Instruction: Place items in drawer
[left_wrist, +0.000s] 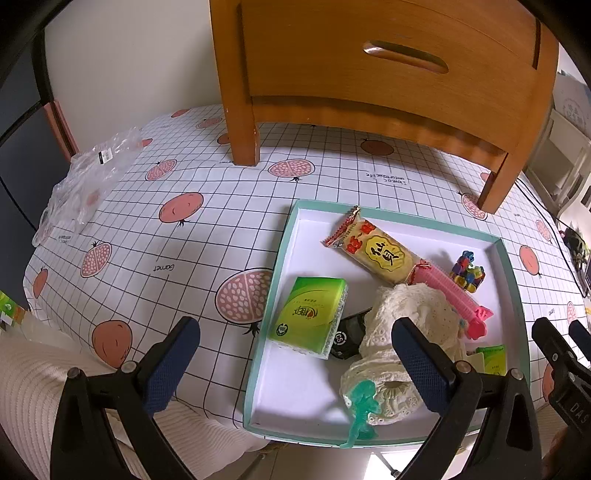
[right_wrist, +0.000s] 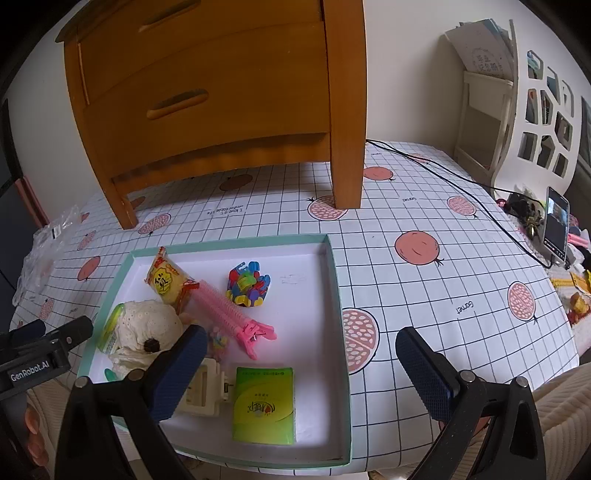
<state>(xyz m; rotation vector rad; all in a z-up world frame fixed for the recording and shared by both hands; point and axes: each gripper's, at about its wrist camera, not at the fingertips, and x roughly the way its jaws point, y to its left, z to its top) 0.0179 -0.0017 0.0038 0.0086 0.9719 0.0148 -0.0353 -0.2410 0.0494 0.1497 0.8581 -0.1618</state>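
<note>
Cabinet (right_wrist: 207, 110): we see its drawers (right_wrist: 229, 122) shut, standing on the bench (right_wrist: 424, 206).
Tray (right_wrist: 338, 295): holds the items, tissue pack (right_wrist: 264, 404) included, gathered for reach.
Left claw (left_wrist: 295, 373): spread wide, empty.
Right claw (right_wrist: 301, 373): likewise gaping, holding nothing.

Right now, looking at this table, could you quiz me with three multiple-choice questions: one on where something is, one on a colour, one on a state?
1. Where does the snack packet lie?
A. in the tray's far left corner
B. on the cabinet
C. on the cloth

2. What colour is the long clip?
A. blue
B. pink
C. black

3. How is the lower drawer?
A. pulled out
B. removed
C. closed

Answers:
1. A: it sits inside the tray, near the far left corner.
2. B: its ridged body is pink.
3. C: its front sits flush with the cabinet.
</note>
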